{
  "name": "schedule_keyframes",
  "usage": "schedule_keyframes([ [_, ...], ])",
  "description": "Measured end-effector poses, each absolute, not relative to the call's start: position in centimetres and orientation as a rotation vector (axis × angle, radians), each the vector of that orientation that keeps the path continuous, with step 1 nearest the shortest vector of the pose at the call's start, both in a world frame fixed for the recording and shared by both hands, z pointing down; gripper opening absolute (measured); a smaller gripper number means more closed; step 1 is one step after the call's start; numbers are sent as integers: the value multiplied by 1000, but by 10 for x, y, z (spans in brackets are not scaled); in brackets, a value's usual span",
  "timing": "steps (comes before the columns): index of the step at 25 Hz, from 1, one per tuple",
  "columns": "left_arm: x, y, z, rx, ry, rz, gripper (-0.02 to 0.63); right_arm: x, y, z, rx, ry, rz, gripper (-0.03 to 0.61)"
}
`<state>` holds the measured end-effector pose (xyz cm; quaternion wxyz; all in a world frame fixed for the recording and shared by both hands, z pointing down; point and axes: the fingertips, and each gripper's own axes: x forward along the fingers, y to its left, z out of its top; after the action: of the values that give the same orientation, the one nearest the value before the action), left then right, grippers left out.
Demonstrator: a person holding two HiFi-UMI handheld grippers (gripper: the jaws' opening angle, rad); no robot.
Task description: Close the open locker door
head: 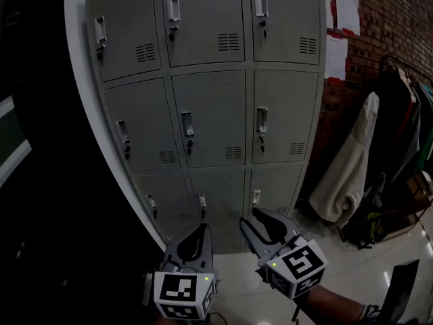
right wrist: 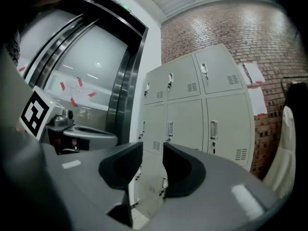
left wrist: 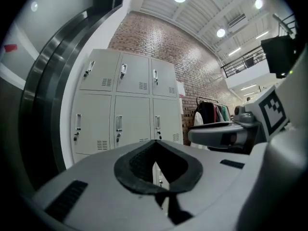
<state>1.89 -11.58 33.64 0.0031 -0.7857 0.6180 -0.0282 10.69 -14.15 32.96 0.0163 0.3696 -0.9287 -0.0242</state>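
A grey block of lockers, three wide and three high, stands in front of me against a brick wall; it also shows as the lockers and the lockers. Every door I can see lies flush with its frame, and none stands ajar. My left gripper hangs low before the bottom row, a short way off the doors, its jaws shut with nothing between them. Beside it on the right, my right gripper is open, with a narrow empty gap between its jaws. Neither gripper touches a door.
A white garment and dark coats hang on a rack right of the lockers. White papers are stuck on the brick wall. A white pillar and dark glass panelling border the lockers on the left. The floor is glossy tile.
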Motion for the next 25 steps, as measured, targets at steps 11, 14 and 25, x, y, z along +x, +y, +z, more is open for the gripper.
schedule_keyframes([
  [11,7,-60,324,-2468,1903,-100,3,87,-80,314,1177,-2898,-40,114],
  [14,-3,-50,324,-2484,1883,-90,3,72,-69,320,1205,-2880,-46,107],
  [25,-27,-26,326,-2525,1813,-50,3,55,-44,322,1413,-2804,-24,2],
])
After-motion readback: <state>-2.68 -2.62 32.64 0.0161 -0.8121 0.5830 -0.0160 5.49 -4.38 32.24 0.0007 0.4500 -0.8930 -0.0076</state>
